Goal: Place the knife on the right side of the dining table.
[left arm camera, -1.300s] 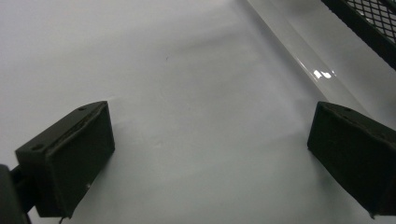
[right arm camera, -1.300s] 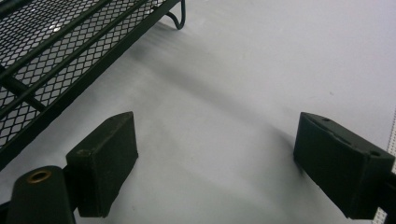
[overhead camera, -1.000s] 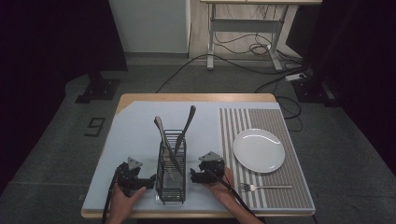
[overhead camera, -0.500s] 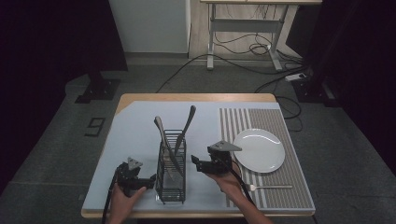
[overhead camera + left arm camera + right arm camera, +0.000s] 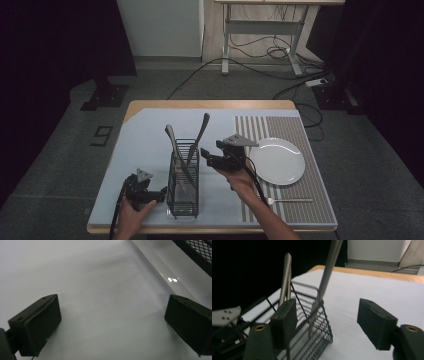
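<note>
1. Lifting my right claw (image 5: 206,154) beside the wire basket (image 5: 183,200), I have its jaws parted with nothing between them; they have just been closing in a little.
2. The nearest piece of cutlery is the handle (image 5: 329,267) that leans out of the basket's top corner on my right side. In the right gripper view it rises between my two jaws, closer to the left one, with no pad touching it.
3. Its long axis runs steeply upward, tilted away from me and toward the plate (image 5: 277,161), so I judge a sideways pinch across the shaft, then a pull along that tilt, is what the next move calls for.
4. A second handle (image 5: 172,141) leans the other way, toward my left.
5. My left claw (image 5: 160,192) rests low on the mat (image 5: 145,145) just beside the basket's foot, jaws wide and holding nothing. The right hand is clearly the nearer one.
</note>
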`<control>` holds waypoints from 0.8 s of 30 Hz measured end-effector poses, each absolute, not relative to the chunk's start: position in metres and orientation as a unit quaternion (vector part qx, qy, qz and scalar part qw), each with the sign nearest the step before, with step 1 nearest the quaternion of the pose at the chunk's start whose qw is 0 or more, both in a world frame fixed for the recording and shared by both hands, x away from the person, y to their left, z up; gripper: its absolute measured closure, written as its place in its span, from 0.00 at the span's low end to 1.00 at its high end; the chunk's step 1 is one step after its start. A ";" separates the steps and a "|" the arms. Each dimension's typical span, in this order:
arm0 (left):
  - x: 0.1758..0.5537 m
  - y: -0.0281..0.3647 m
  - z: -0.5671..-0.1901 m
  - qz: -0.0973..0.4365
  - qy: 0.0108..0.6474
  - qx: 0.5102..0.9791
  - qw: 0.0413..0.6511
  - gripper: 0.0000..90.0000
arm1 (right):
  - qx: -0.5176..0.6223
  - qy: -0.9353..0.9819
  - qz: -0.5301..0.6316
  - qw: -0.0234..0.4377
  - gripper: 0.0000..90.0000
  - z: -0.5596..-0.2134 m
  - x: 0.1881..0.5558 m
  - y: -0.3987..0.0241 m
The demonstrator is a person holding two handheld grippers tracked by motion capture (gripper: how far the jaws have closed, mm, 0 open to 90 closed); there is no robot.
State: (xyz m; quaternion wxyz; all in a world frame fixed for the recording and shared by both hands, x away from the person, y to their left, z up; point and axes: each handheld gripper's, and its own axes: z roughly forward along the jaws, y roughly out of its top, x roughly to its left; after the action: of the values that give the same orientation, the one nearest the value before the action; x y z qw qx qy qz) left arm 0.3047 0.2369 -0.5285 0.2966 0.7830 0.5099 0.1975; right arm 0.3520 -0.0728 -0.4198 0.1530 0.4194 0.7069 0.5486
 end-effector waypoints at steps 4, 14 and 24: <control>0.305 0.237 -0.529 0.197 0.510 0.783 0.297 0.00 | 0.410 0.703 0.560 0.152 0.42 -0.410 0.360 -0.072; 0.305 0.237 -0.529 0.198 0.510 0.783 0.297 0.00 | 0.400 0.708 0.564 0.145 0.51 -0.414 0.385 -0.060; 0.305 0.237 -0.529 0.198 0.510 0.783 0.297 0.00 | 0.389 0.706 0.578 0.127 0.76 -0.410 0.408 -0.053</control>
State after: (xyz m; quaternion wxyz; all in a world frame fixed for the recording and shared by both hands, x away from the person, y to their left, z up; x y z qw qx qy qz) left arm 0.3049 0.2370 -0.5288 0.2973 0.7826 0.5101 0.1975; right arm 0.4079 -0.0527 -0.4100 0.1267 0.3888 0.7060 0.5782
